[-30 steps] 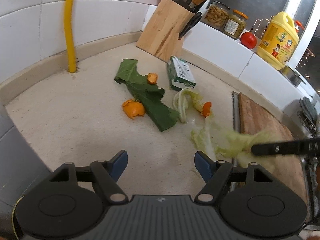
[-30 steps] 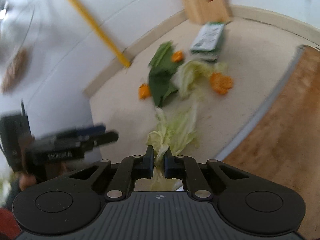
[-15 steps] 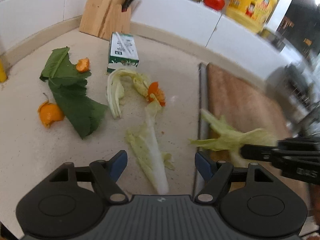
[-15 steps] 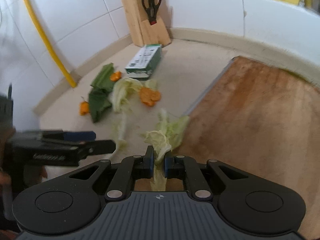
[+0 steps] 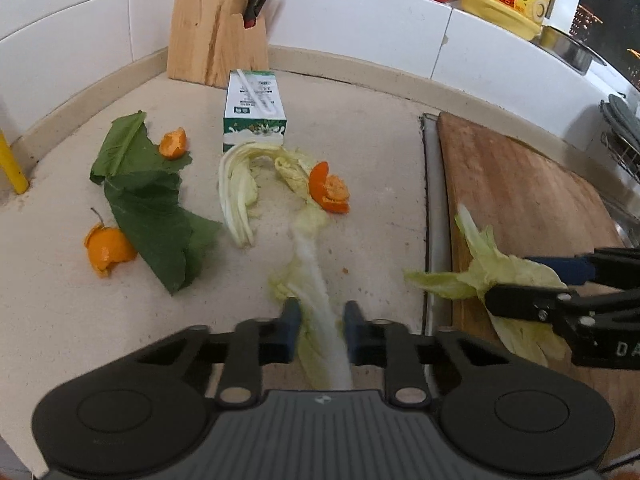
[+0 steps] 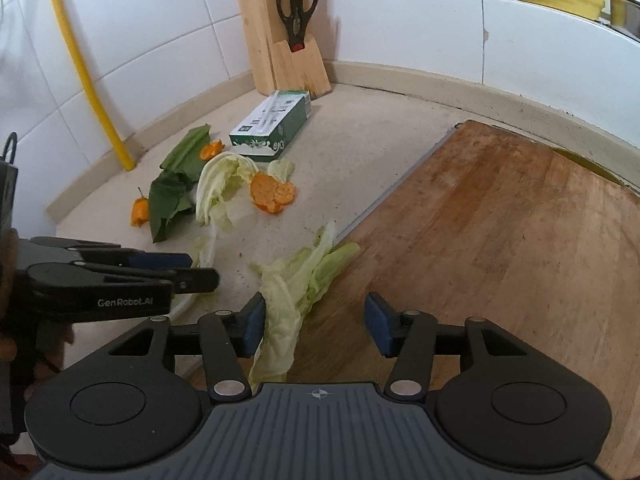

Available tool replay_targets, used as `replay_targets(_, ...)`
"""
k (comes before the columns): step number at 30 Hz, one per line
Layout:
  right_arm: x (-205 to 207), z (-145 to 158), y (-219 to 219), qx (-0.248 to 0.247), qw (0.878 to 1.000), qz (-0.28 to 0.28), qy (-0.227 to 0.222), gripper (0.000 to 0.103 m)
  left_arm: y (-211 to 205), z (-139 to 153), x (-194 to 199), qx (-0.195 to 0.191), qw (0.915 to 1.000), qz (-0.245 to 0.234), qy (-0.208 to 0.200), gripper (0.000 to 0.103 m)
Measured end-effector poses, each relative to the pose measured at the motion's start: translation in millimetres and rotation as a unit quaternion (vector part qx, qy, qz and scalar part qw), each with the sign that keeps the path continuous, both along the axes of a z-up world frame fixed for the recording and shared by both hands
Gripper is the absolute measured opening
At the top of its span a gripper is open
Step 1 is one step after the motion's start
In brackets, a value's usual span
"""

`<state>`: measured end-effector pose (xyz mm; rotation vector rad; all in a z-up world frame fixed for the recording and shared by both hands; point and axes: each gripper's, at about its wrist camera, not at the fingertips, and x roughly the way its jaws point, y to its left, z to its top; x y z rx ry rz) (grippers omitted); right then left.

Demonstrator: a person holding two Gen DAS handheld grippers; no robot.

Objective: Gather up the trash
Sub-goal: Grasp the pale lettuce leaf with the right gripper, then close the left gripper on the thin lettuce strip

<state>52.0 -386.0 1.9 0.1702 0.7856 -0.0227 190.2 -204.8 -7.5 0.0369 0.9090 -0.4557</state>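
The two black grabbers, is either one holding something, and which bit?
The left gripper has just closed on the pale cabbage leaf's white stalk. The right gripper has just opened; its crumpled green cabbage leaf lies loose.

Both wrist views look steeply down, close over the counter (image 5: 72, 320), sharing the scraps.

Carton (image 5: 255, 110) lies far on the surface (image 5: 372, 152), knife block (image 5: 218, 24) behind it. Cutting board (image 5: 520, 184) right; leaf scraps (image 5: 148, 200) left.
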Motion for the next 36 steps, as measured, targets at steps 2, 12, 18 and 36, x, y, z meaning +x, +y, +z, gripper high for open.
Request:
replay_targets(2,-0.4,0.1,2.5,-0.01,1.0,0.005,0.003,0.055,1.1,0.5,-2.6,-0.004,1.0,-0.003,0.007,0.01)
replay_targets(12,-10.8,6.7,8.1,0.033,0.999,0.0,0.012,0.015,16.6,12.1,-20.4,-0.023,0.9995,-0.011,0.018,0.001)
replay_targets(18,-18.9,14.8,12.4,0.056,0.998,-0.004,-0.005,0.015,42.3,20.6,-29.4,-0.029,0.9995,0.007,0.012,0.0)
replay_targets(36,-15.6,3.4,30.7,0.011,1.0,0.007,0.014,0.035,47.1,7.2,-19.2,-0.031,0.9985,0.037,0.027,0.044)
